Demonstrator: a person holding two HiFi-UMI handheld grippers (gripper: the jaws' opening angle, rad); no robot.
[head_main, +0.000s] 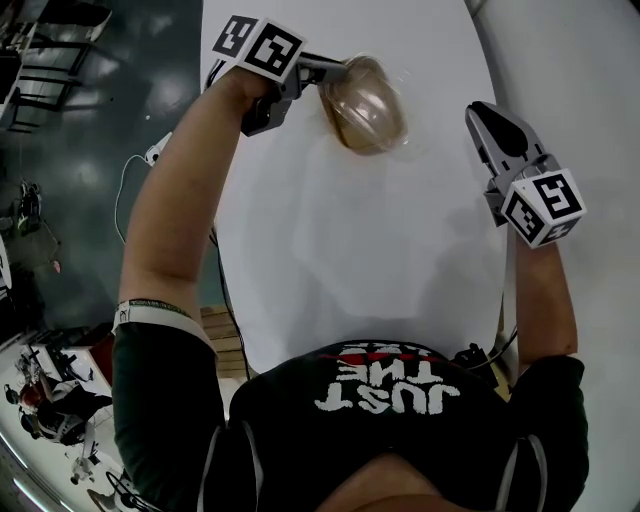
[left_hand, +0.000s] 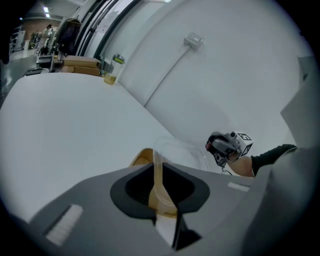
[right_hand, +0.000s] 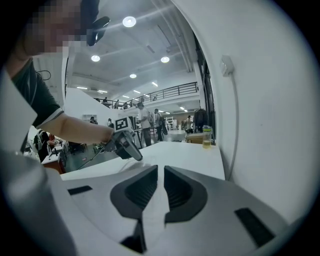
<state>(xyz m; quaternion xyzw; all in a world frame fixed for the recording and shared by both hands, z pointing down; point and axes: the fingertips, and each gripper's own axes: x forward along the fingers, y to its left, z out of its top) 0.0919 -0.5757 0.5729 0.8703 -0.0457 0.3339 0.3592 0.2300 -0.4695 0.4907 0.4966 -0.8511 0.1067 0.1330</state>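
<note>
Clear brownish plastic tub (head_main: 365, 105): our left gripper (head_main: 335, 72) pinched its rim; our right gripper (head_main: 492, 115) hovered beside it, empty, jaws almost together. We judged that lifting needed a level hold.

Head view looks steeply down; 2 gripper views face each other across table (head_main: 350, 250)

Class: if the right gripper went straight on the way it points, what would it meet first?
Likely nothing near: ahead of the right gripper lies only white table; a yellow-filled jar stands far off, depth unclear.
</note>
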